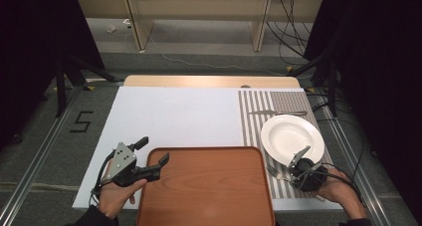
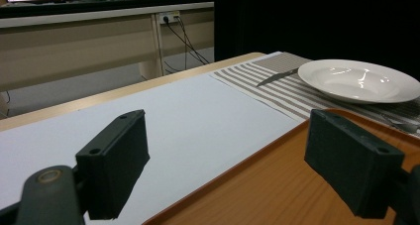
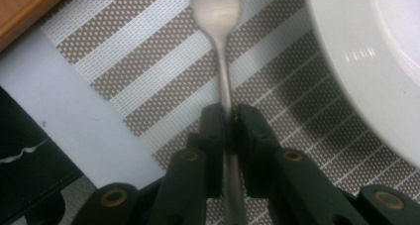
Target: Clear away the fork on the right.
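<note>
Right tool [image 3: 229, 117] clamped on fork [image 3: 220, 51] handle, fork lying on striped placemat [image 3: 148, 76] beside plate [image 3: 366, 61], grip low for lifting. Left tool [image 2: 228, 155] wide, straddling tray [image 2: 277, 185] rim, ready to steady it.

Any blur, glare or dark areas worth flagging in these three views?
High view: sharp, but both sides fall to black; mild sheen on the tray. Left gripper view: the near tool is soft, with glints on the plate. Right gripper view: the fork blurs toward its head, and the right tool is dim.
</note>
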Action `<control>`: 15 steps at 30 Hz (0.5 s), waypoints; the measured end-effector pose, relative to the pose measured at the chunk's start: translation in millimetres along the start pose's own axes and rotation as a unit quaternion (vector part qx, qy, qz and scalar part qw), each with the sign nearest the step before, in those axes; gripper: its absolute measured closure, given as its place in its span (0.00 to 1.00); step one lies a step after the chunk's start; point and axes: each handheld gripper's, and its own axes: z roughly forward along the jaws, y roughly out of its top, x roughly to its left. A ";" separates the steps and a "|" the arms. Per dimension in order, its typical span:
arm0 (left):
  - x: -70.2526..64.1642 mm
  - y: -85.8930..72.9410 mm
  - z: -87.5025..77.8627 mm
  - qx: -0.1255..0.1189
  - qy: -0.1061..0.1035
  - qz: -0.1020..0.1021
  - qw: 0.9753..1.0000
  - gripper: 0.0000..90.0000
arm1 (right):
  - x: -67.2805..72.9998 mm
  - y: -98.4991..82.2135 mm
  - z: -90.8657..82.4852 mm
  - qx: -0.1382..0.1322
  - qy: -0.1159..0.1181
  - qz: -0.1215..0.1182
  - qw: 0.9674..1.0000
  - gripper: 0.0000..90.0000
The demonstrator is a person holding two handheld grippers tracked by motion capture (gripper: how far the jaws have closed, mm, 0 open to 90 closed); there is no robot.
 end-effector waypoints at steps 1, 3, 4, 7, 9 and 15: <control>0.0 0.0 0.0 0.000 0.000 0.000 1.000 0.18 | 0.9 0.7 0.1 0.001 -0.001 -0.003 1.000 0.93; 0.0 0.0 0.0 0.000 0.000 0.000 1.000 0.18 | 1.9 1.6 0.1 0.004 -0.003 -0.005 1.000 0.93; 0.1 0.0 -0.1 0.000 0.000 0.000 1.000 0.18 | 1.9 1.9 -0.1 0.006 -0.004 -0.009 1.000 0.93; 0.1 0.1 -0.1 -0.001 0.000 0.000 1.000 0.18 | 2.0 2.0 -0.5 0.004 -0.006 -0.011 1.000 0.93; 0.2 0.1 -0.1 -0.001 0.000 -0.001 1.000 0.18 | 2.1 2.2 -0.7 0.001 -0.007 -0.010 1.000 0.94; 0.2 0.1 -0.2 -0.001 0.001 -0.001 1.000 0.18 | 3.1 3.5 -9.8 -0.031 -0.004 -0.002 1.000 0.94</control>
